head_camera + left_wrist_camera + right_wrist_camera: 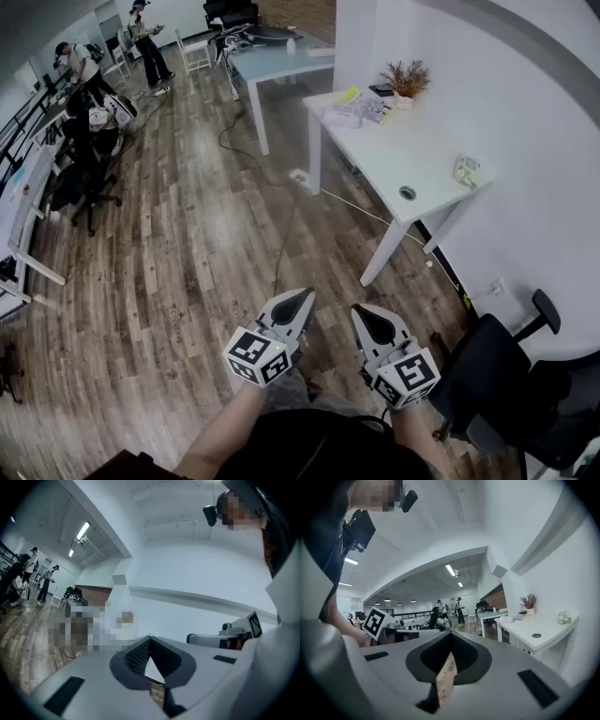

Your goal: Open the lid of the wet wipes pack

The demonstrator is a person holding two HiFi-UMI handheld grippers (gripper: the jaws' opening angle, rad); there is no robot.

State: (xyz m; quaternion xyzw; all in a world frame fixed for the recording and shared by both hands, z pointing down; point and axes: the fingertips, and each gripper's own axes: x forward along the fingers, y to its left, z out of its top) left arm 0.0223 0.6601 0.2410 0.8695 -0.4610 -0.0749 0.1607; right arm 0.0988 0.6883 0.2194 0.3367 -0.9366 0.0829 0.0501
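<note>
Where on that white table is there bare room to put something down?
The white table is bare across its middle, between the cluster of small items beside the plant and the round hole. The far end is crowded; a small pale object sits at the wall side.

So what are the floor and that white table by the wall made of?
The floor looks like wood planks or wood-look laminate: brown grain, visible board seams, a slight sheen. The table has a smooth, matte white top, probably laminated or painted board; the pictures can't settle which.
</note>
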